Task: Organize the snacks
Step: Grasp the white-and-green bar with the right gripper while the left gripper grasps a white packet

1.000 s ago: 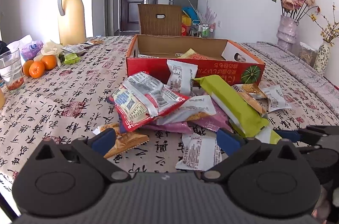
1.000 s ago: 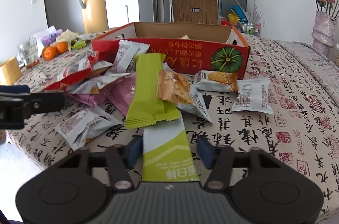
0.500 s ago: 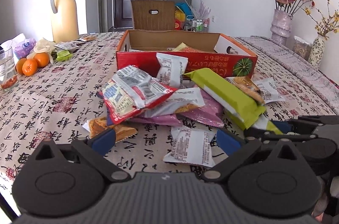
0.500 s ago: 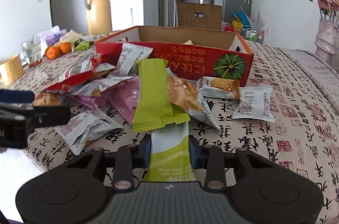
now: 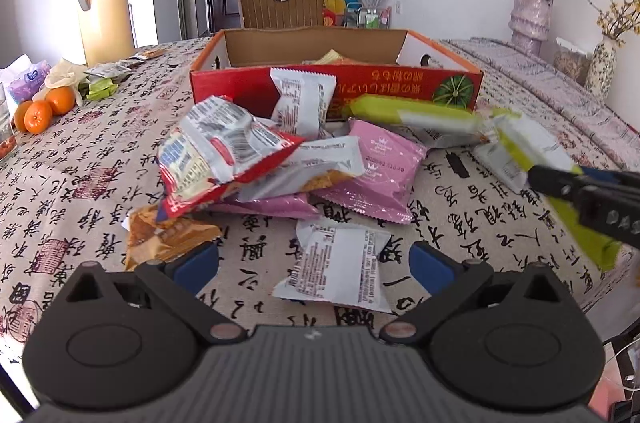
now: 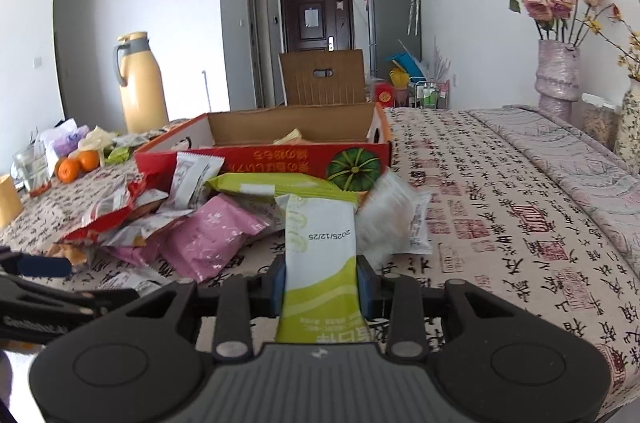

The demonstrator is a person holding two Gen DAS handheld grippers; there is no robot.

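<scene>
- Cloth printed with black calligraphy and red seals covers the table [image 5: 80, 159], which fills both wrist views.
- Red cardboard box [image 5: 336, 83], open-topped, sits at 12 o'clock in the left wrist view; a few packets lie inside it, and the snack pile rests against its near wall.
- Yellow thermos jug [image 5: 106, 7] stands at 10 o'clock, well apart from the box; two oranges [image 5: 44, 109] lie at 9 o'clock.
- Pink vase [image 6: 558, 71] with dried roses stands at 2 o'clock in the right wrist view.
- Red-and-white bag [image 5: 216, 155] tops the pile; a pink packet [image 5: 380, 175] lies just beside it toward 3 o'clock.
- Long green bar wrapper [image 5: 404, 113] lies along the box's front wall.
- Right gripper [image 6: 320, 287] is clamped on a green-and-white packet [image 6: 320, 263], lifted off the cloth at 6 o'clock in its own view, at 3 o'clock in the left view.
- Left gripper [image 5: 312, 263] is spread wide, gripping nothing; a white packet [image 5: 340, 267] lies on the cloth between its fingers.
</scene>
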